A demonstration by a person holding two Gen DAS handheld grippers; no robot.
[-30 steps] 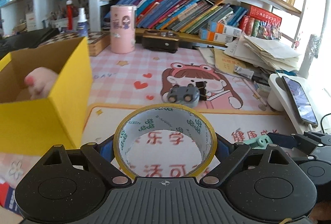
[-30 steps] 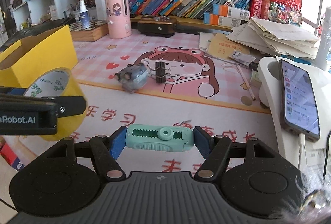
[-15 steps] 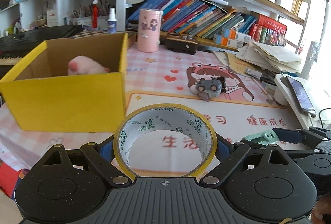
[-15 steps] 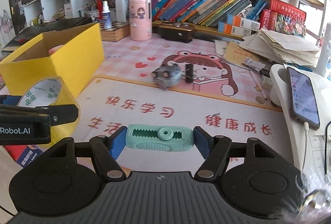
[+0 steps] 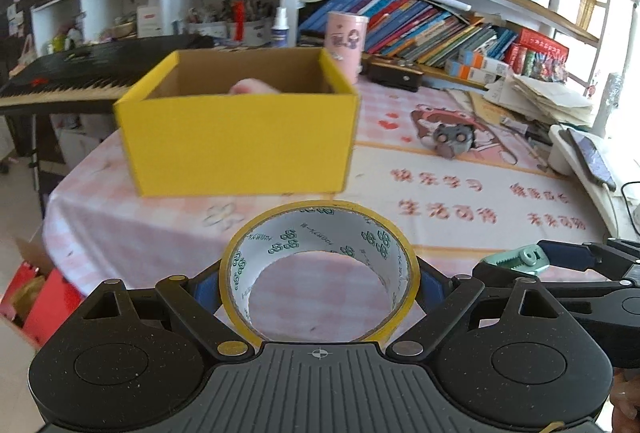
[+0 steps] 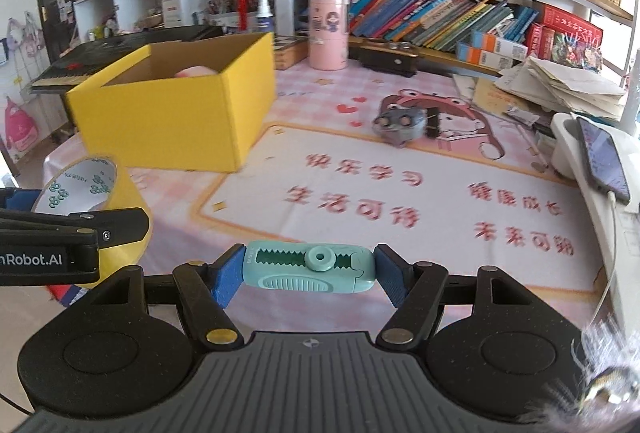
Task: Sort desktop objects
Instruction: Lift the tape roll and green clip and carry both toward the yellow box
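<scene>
Item one: yellow tape roll (image 5: 320, 269), clamped crosswise between the pads of my left gripper (image 5: 319, 283), hole facing forward. Item two: teal eraser (image 6: 310, 267), gripped end to end in my right gripper (image 6: 310, 273). Yellow box (image 5: 240, 137), open-topped, sits ahead of both jaws.

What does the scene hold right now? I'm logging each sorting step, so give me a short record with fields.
left claw: shut on the tape roll, held clear of the desk
right claw: shut on the mint-green eraser, gripped end to end
yellow box: open, on the pink mat, ahead of both claws
box contents: a pink soft thing, only partly visible
left on mat: a grey toy
right edge: a phone on a white stand
</scene>
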